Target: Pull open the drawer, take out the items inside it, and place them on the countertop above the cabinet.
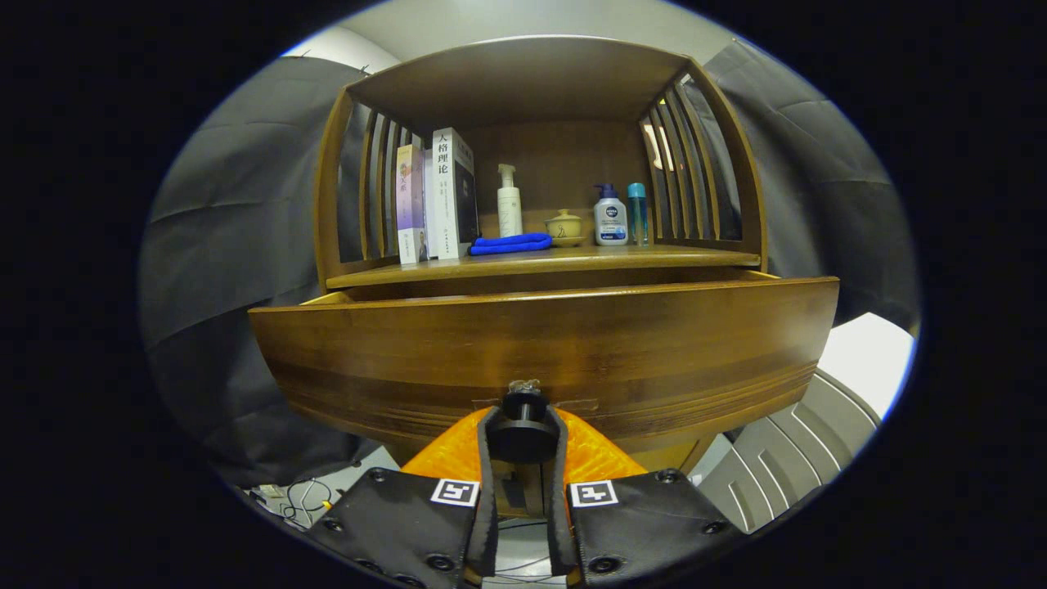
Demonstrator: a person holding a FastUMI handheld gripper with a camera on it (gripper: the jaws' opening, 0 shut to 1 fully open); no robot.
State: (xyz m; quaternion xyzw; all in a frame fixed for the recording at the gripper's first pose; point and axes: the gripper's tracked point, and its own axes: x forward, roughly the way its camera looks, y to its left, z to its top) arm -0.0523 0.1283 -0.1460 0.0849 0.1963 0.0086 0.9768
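Drawer (pixel 540 343): part open; my tool (pixel 523 433) clamps its knob (pixel 523 406). I'd pull straight, level.

Wooden countertop (pixel 654 258) carrying books (pixel 433 196), blue cloth (pixel 511 243), pump bottles (pixel 510 203), small lidded pot (pixel 563 227)

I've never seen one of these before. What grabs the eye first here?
First, the wide wooden drawer front, pulled out toward the camera, with the gripper closed on its round knob. Above it, the countertop carries upright books, a folded blue cloth, a white pump bottle and a small lidded pot.
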